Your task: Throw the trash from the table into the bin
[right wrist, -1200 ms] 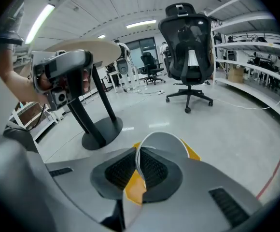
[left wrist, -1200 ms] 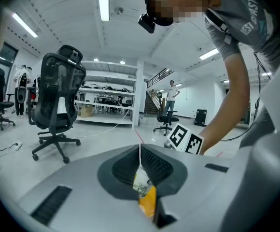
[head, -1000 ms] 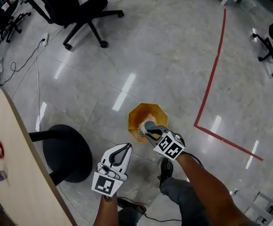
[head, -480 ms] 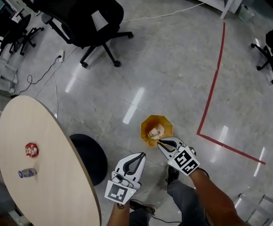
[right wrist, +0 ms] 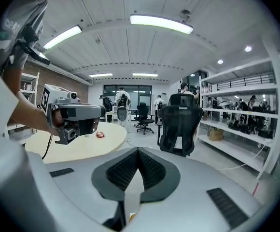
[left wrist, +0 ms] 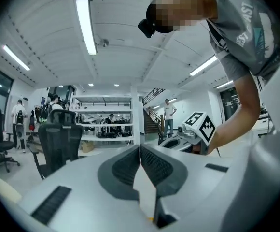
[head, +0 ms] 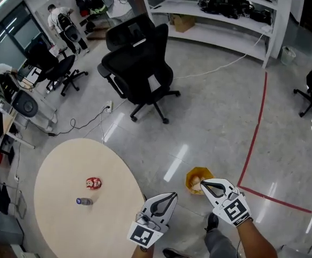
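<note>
Lying near the middle of a round, smooth beige tabletop (head: 54, 198), a crumpled red wrapper (head: 93, 183) is being seen in the head view as a small, glossy, roughly round wad. Just beside it, toward the table's near edge, a clear plastic bottle (head: 84, 201) is being seen on its side. Its long axis is running roughly from the table's left edge toward its right edge. Which end is carrying the cap is too small to be told.

Off the table's right edge, an orange plastic bin (head: 189, 177) with faceted walls is standing upright on the glossy grey floor (head: 215, 112). Its mouth is opening upward and pale crumpled scraps are showing inside.

The left gripper (head: 172, 195) and the right gripper (head: 203, 183) are being held side by side off the table's near right edge. Both are of white moulded plastic. The left gripper's ribbed dark pads (left wrist: 125, 166) are being pressed together with nothing between them. The right gripper's ribbed dark pads (right wrist: 123, 170) are likewise being pressed tip to tip, having just closed the last little way, and nothing is being pinched there. In the head view the right gripper's tips are overlapping the bin's right rim.

A black mesh-backed office chair (head: 140, 63) is standing beyond the table's far edge. A red tape line (head: 253, 128) is running across the floor, and white shelving (head: 215, 35) is lining the far wall.
</note>
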Tool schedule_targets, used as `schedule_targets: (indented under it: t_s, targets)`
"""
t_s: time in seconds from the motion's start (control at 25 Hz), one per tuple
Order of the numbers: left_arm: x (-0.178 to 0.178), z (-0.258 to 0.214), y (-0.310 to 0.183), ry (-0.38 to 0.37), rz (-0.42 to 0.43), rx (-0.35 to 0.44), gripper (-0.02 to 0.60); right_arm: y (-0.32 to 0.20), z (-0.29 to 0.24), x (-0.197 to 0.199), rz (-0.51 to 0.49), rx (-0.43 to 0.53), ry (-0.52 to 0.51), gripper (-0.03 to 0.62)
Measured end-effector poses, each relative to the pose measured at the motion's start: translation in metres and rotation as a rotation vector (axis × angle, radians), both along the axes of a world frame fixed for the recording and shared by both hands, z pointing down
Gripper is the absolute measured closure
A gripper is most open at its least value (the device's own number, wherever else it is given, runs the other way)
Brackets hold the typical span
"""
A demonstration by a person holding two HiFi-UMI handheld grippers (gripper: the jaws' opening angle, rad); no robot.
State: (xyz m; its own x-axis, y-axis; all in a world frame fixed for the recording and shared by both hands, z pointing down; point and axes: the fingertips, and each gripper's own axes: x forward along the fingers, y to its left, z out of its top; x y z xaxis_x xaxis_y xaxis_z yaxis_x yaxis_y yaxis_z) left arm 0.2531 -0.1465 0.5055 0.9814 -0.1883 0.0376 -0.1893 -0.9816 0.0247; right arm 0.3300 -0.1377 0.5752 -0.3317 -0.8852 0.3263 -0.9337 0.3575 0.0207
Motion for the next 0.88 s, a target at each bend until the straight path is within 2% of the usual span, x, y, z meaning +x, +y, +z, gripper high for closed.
schedule_targets:
  t_s: [0.08,0.2,0.32,0.44,0.64,0.88]
  targets:
    - [-0.017,-0.049,0.001,0.025,-0.019,0.043,0.531,0.008,-0.05,-0.01,-0.019,0.05,0.042,0.583]
    - [-0.046,-0.109,0.008,0.034,-0.04,0.097,0.541,0.022,-0.118,-0.028,-0.01,0.107,0.049,0.585]
    - [-0.079,-0.159,0.017,0.05,-0.059,0.135,0.541,0.038,-0.167,-0.049,-0.044,0.159,0.118,0.585]
    - [-0.114,-0.202,0.03,0.063,-0.083,0.181,0.54,0.054,-0.213,-0.072,-0.061,0.198,0.144,0.585]
    - [-0.164,-0.254,0.059,0.077,-0.114,0.258,0.541,0.08,-0.28,-0.108,-0.074,0.272,0.158,0.585]
    - [-0.241,-0.296,0.084,0.111,-0.177,0.335,0.541,0.099,-0.327,-0.171,-0.106,0.308,0.171,0.585]
